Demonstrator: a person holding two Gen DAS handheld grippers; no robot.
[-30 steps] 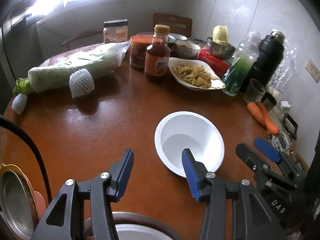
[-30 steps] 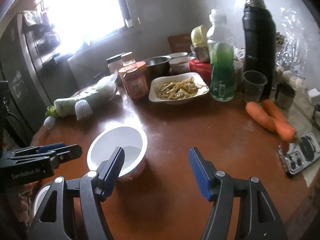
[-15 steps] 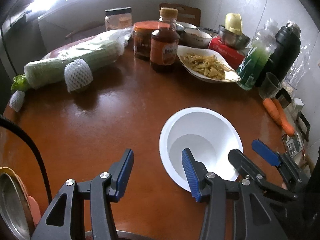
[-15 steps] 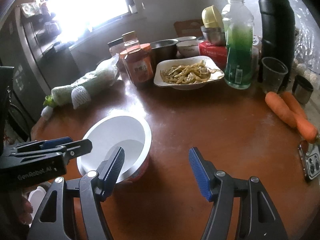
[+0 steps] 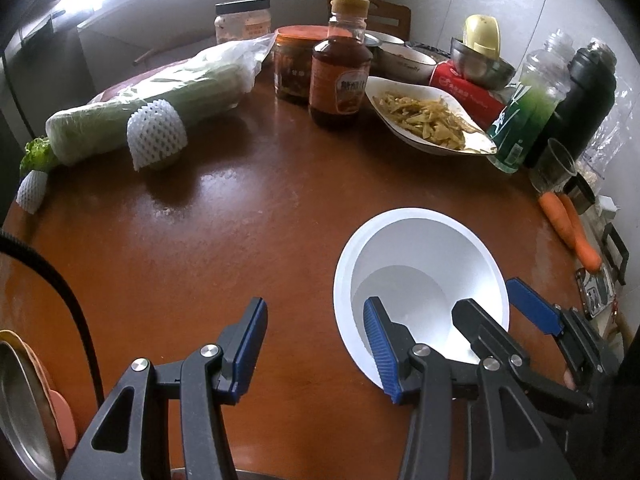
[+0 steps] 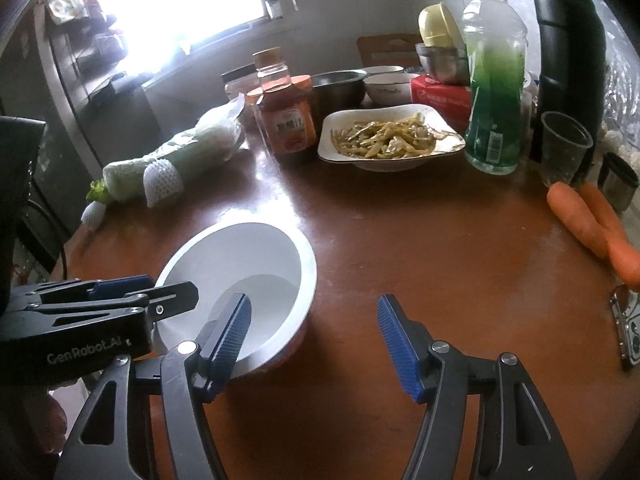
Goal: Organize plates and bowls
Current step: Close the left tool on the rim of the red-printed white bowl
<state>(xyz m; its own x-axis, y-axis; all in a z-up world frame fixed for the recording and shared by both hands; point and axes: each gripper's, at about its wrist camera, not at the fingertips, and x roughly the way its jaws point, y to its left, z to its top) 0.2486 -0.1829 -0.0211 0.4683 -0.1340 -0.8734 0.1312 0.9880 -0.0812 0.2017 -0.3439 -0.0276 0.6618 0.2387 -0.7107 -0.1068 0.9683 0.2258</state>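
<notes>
One white bowl [image 5: 420,276] sits empty on the brown table [image 5: 240,248], with one plate of food [image 5: 428,120] at the far side, two carrots [image 6: 592,224], one green bottle [image 6: 496,96] and one black flask [image 6: 568,64]. The left gripper [image 5: 316,344] stands apart, one finger inside the bowl's near rim, clamping nothing. The right gripper [image 6: 316,344] is wider apart, one finger over the bowl, also holding nothing.
</notes>
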